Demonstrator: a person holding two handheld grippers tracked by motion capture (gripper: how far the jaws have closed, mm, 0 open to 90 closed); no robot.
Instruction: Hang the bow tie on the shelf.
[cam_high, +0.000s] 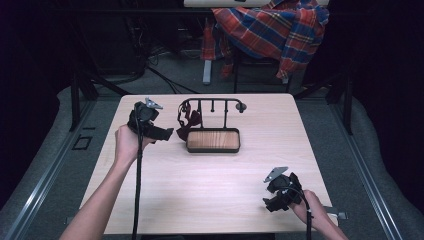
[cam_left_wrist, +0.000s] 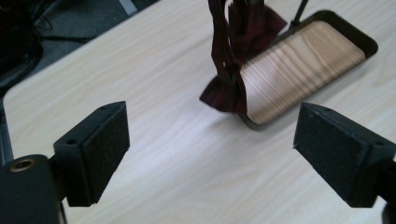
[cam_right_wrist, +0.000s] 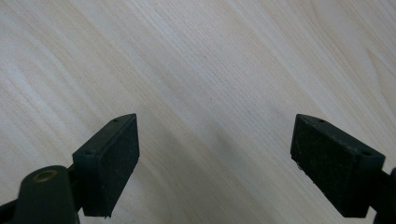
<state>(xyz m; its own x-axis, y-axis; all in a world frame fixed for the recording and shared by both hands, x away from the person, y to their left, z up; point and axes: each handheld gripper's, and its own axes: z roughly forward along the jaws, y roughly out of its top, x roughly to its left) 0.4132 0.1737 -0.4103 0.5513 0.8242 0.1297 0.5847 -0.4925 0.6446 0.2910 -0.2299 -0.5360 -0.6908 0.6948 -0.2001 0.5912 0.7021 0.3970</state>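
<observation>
Your worktop (cam_high: 210, 190) carries one fixture: a black wire rack (cam_high: 212, 107) rising from a wood-lined tray (cam_high: 213, 140), set near the middle of the far edge. A dark red bow tie (cam_high: 188, 122) hangs from the rack's left end, its strap looped over the top bar and its bow dangling down to the tray's left rim; in the left tool view the bow tie (cam_left_wrist: 229, 60) touches or nearly touches that rim, though you cannot tell which.

Your left tool (cam_high: 167, 133) sits just left of the bow tie, toward the far-left corner, its jaws spread wide with only bare worktop between them (cam_left_wrist: 210, 144). No earlier picture is needed to judge that the tie is free of it. Your right tool (cam_high: 274, 204) rests near the near-right corner, well apart from the rack, jaws also spread wide over bare wood (cam_right_wrist: 215, 144).

By my reading, the hanging is done: the tie is on the rack and both tools hold nothing. What looks left is drawing your left hand clear.
</observation>
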